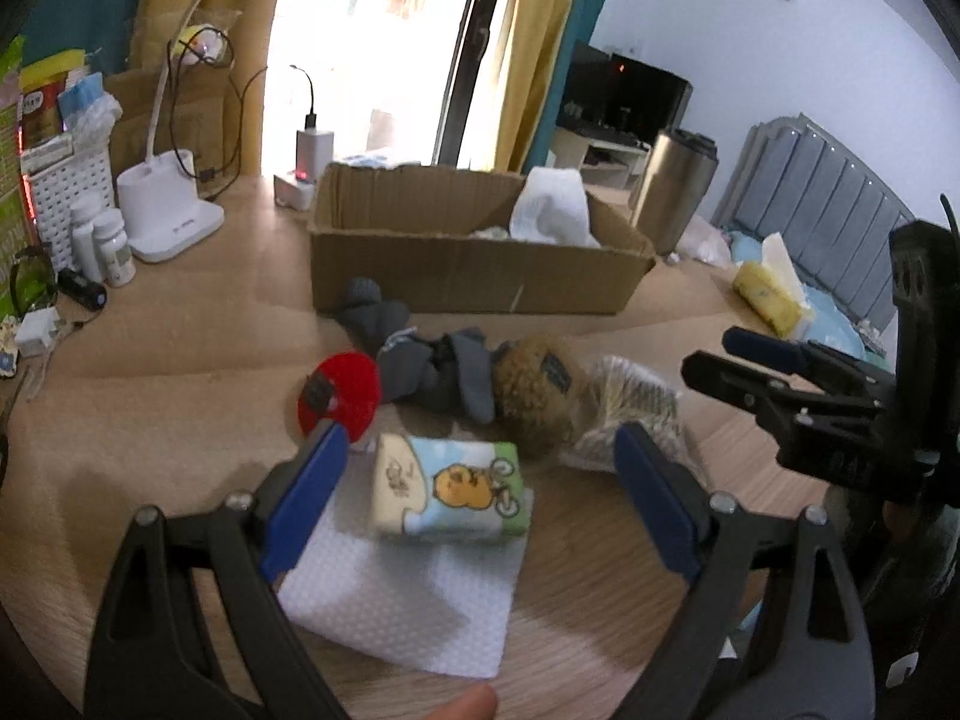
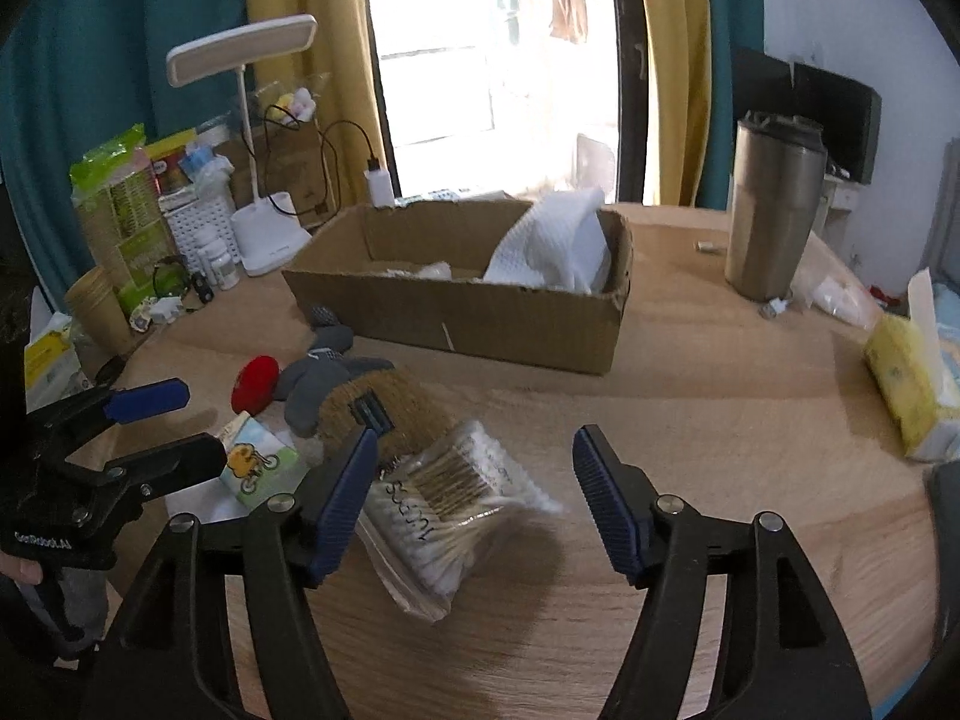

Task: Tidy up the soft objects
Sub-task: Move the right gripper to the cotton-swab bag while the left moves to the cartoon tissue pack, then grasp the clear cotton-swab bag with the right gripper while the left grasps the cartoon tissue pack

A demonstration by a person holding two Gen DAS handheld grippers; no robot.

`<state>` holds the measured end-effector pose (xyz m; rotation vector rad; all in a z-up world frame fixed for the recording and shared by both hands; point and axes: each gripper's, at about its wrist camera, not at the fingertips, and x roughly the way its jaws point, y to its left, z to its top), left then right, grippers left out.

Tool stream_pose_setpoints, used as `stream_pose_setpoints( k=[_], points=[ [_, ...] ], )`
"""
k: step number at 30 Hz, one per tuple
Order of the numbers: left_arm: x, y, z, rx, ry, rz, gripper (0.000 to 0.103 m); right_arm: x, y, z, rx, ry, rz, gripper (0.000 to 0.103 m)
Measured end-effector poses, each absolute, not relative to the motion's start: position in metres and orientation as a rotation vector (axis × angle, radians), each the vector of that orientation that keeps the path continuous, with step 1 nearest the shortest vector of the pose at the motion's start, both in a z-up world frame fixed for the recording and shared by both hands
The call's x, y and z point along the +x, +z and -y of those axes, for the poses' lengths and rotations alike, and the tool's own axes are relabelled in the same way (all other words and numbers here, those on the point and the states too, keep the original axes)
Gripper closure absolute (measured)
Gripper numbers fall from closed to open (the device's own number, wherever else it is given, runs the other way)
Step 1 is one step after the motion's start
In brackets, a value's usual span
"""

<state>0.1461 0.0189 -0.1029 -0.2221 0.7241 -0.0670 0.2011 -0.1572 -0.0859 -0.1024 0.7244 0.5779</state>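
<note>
My left gripper is open, its blue pads either side of a small tissue pack with a cartoon print lying on a white cloth. My right gripper is open above a clear bag of cotton swabs. A brown plush, grey socks and a red round object lie between them and the cardboard box. A white cloth sits in the box. The right gripper shows in the left wrist view; the left gripper shows in the right wrist view.
A steel tumbler stands at the right. A yellow tissue pack lies near the right table edge. A white desk lamp, pill bottles, a white basket and cables crowd the left back.
</note>
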Motion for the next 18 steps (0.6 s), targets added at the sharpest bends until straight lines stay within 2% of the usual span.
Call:
stream_pose_setpoints(
  k=[6,10,18],
  points=[
    [0.15,-0.115,-0.016,-0.203,-0.068,-0.762,0.012,0.205,-0.098,0.154,-0.106,0.571,-0.754,0.031],
    [0.152,-0.12,-0.015,-0.193,-0.065,-0.779,0.012,0.208,-0.104,0.152,-0.121,0.56,-0.762,0.017],
    [0.156,-0.127,-0.017,-0.193,-0.051,-0.805,0.012,0.212,-0.113,0.141,-0.153,0.57,-0.762,0.015]
  ],
)
